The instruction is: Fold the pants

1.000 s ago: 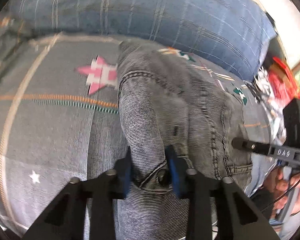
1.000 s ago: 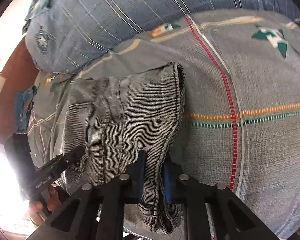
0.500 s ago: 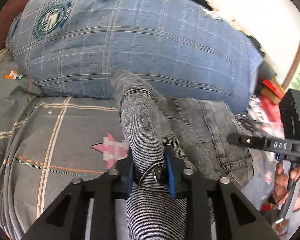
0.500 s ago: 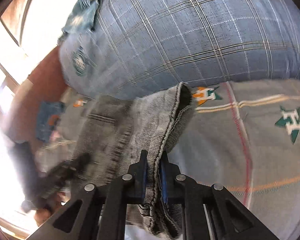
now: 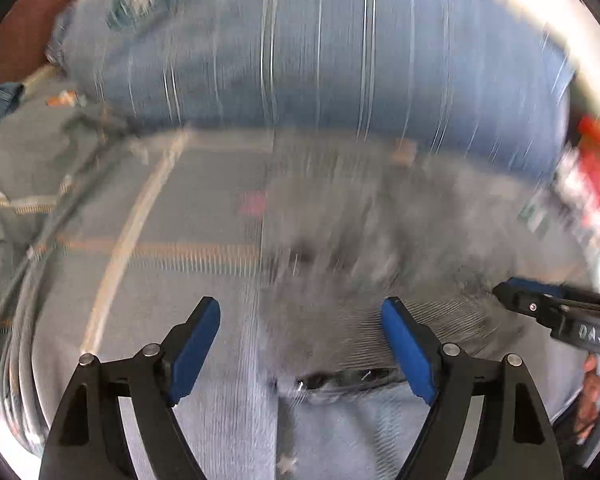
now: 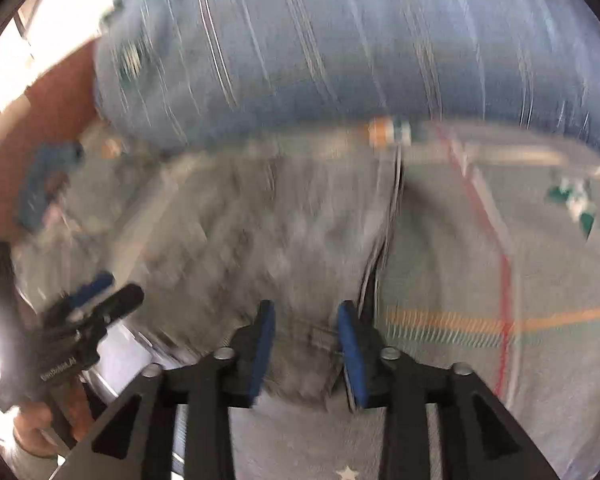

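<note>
The grey denim pants [image 5: 360, 240] lie folded and flat on the patterned grey bedspread [image 5: 160, 208], blurred by motion. My left gripper [image 5: 300, 306] hovers over their near edge. Its jaws are opening wide and its blue pads [image 5: 198, 344] stand clear of the cloth. In the right wrist view the pants [image 6: 280, 232] spread out ahead. My right gripper [image 6: 306, 308] is above their near hem, close to the right edge. Its jaws are opening, with the hem lying loose between the pads [image 6: 350, 340]. Each gripper shows in the other's view: right gripper [image 5: 540, 312], left gripper [image 6: 96, 308].
A big blue plaid pillow [image 5: 320, 48] lies right behind the pants and fills the back of both views [image 6: 360, 40]. Red and white items [image 5: 592, 168] sit at the far right. A brown headboard [image 6: 56, 120] and a small blue cloth [image 6: 44, 184] are at the left.
Both grippers were shut on the lifted pants and carried them toward the pillow. Now both jaws have opened, and the pants have dropped flat onto the bedspread.
</note>
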{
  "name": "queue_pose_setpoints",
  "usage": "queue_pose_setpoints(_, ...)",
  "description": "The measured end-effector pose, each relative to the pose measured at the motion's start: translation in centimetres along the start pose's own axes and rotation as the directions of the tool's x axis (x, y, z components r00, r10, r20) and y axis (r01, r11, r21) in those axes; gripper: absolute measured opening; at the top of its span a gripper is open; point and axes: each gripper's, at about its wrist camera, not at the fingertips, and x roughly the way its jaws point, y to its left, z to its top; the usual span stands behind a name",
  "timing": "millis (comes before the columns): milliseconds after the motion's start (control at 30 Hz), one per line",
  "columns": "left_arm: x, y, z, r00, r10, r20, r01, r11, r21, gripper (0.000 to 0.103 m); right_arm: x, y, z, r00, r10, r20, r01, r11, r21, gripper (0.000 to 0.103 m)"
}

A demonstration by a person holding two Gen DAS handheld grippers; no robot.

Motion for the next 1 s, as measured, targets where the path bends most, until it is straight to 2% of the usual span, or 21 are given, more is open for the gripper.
queue_pose_setpoints(67, -0.3, 0.4, -0.2, 0.999, -0.004, 0.032, 0.005, 0.999, -0.037, 0.084, -1.1, 0.7, -0.4, 0.998, -0.024, 0.053, 0.026, 0.999, -0.028, 0.045)
queue_pose_setpoints(133, -2.4, 0.4, 0.1, 0.997, 0.026, 0.071, -0.023, 0.998, -0.05, 0.084, -4.6, 1.5, -1.0, 0.99, -0.045, 0.136, 0.049, 0.998, -0.027, 0.048)
queue_pose_setpoints(167, -3.6, 0.3, 0.2, 0.993, 0.05, 0.104, -0.045, 0.998, -0.046, 0.084, -5.8, 1.6, -1.3, 0.983, -0.058, 0.175, 0.063, 0.998, -0.023, 0.062)
queue_pose_setpoints(200, -5.0, 0.0, 0.2, 0.988, 0.073, 0.137, -0.068, 0.997, -0.038, 0.084, -7.7, 1.9, -2.1, 0.967, -0.078, 0.243, 0.085, 0.996, -0.018, 0.085)
queue_pose_setpoints(267, -7.2, -0.5, -0.1, 0.98, 0.09, 0.176, -0.088, 0.996, -0.023, 0.086, -10.1, 2.3, -3.6, 0.945, -0.097, 0.314, 0.11, 0.994, -0.024, 0.103)
queue_pose_setpoints(333, -8.8, -1.2, -0.7, 0.974, 0.102, 0.2, -0.1, 0.995, -0.02, 0.087, -11.7, 2.6, -5.4, 0.931, -0.128, 0.341, 0.144, 0.989, -0.021, 0.103)
queue_pose_setpoints(400, -10.0, -1.7, -1.2, 0.97, 0.099, 0.222, -0.097, 0.995, -0.02, 0.087, -12.2, 2.0, -6.6, 0.93, -0.154, 0.335, 0.166, 0.986, -0.009, 0.103)
queue_pose_setpoints(533, -11.3, -2.5, -2.0, 0.973, 0.085, 0.215, -0.082, 0.996, -0.022, 0.088, -13.6, 1.1, -8.5, 0.92, -0.201, 0.337, 0.215, 0.977, -0.006, 0.103)
queue_pose_setpoints(867, -12.5, -4.4, -2.7, 0.982, 0.047, 0.182, -0.049, 0.999, 0.005, 0.089, -13.9, 1.2, -8.5, 0.925, -0.198, 0.323, 0.225, 0.973, -0.05, 0.103)
queue_pose_setpoints(1000, -12.2, -4.3, -2.4, 0.985, 0.031, 0.17, -0.031, 1.0, -0.002, 0.101, -13.6, 1.4, -8.2, 0.927, -0.2, 0.317, 0.232, 0.97, -0.068, 0.103)
